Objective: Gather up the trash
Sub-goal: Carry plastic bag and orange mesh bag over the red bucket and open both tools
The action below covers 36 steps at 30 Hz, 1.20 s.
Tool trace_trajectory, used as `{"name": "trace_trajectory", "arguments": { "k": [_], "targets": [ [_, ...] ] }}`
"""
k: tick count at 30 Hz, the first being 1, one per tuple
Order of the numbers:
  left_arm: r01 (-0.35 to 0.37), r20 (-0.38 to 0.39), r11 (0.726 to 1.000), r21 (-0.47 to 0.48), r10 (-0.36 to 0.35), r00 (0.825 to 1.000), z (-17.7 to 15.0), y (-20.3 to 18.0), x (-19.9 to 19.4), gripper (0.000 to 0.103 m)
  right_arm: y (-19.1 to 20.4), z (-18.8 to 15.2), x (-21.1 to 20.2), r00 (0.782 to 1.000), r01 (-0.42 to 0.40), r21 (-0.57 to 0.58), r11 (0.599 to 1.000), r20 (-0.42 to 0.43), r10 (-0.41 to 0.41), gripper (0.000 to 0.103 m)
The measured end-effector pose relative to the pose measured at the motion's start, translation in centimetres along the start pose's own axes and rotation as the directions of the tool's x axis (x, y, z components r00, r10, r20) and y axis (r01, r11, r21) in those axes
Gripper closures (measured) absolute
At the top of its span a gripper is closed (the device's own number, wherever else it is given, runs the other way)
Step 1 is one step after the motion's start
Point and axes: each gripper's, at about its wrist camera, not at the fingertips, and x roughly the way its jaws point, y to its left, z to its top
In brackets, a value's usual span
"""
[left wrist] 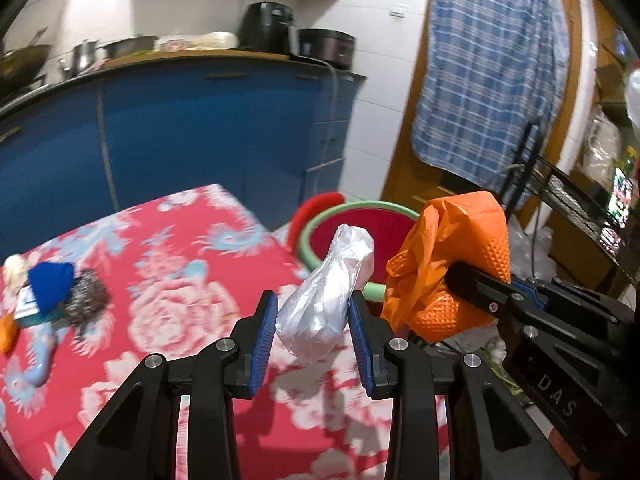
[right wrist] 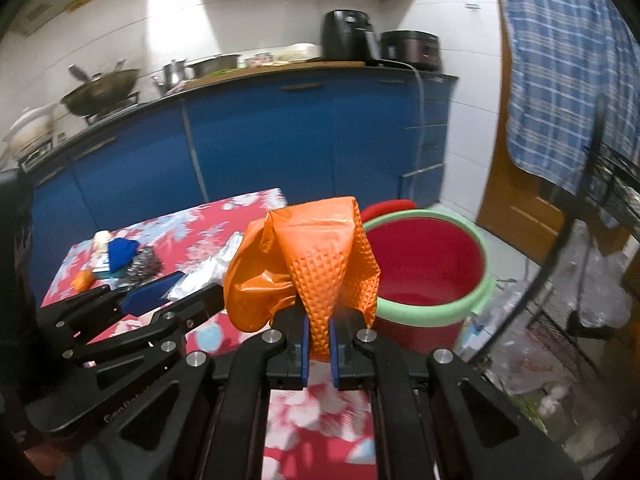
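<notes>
My left gripper (left wrist: 314,308) is shut on a crumpled clear plastic bag (left wrist: 328,292), held above the table with the red floral cloth (left wrist: 180,320). To its right, my right gripper (left wrist: 456,276) grips an orange textured glove (left wrist: 452,240). In the right wrist view the right gripper (right wrist: 318,332) pinches that orange glove (right wrist: 316,256) between its blue pads, and the left gripper (right wrist: 192,286) with the plastic bag (right wrist: 208,270) sits to the left. Just beyond both grippers, past the table's edge, stands a red bucket (left wrist: 360,228) (right wrist: 424,264) with a green rim.
A small pile lies at the table's left: a blue piece (left wrist: 50,284), a steel scourer (left wrist: 88,296) and an orange scrap (right wrist: 82,280). Blue cabinets (left wrist: 200,128) with pots and appliances run behind. A checked cloth (left wrist: 492,72) hangs on the door; a wire rack (right wrist: 600,200) stands right.
</notes>
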Motion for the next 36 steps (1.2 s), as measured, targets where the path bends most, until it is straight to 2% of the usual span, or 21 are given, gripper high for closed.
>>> {"name": "trace_trajectory", "arguments": {
  "k": [5, 8, 17, 36],
  "targets": [
    [0.067, -0.004, 0.998, 0.0, -0.067, 0.998, 0.4, -2.2, 1.1, 0.067, -1.8, -0.6, -0.6, 0.998, 0.056, 0.013, 0.998, -0.01, -0.056, 0.094],
    [0.081, -0.008, 0.997, 0.018, -0.081, 0.997, 0.5, -3.2, 1.7, 0.067, -2.7, -0.8, -0.8, 0.997, 0.074, 0.028, 0.997, -0.017, -0.073, 0.094],
    [0.083, -0.04, 0.996, 0.036, -0.082, 0.996, 1.6, -4.5, 4.4, 0.067, -5.3, -0.5, 0.5, 0.995, 0.102, 0.065, 0.993, -0.027, -0.101, 0.094],
    [0.066, -0.135, 0.997, 0.049, -0.059, 0.989, 4.1, -5.1, 13.4, 0.067, -11.2, 1.6, 7.8, 0.986, 0.155, 0.155, 0.976, -0.078, -0.144, 0.094]
  ]
}}
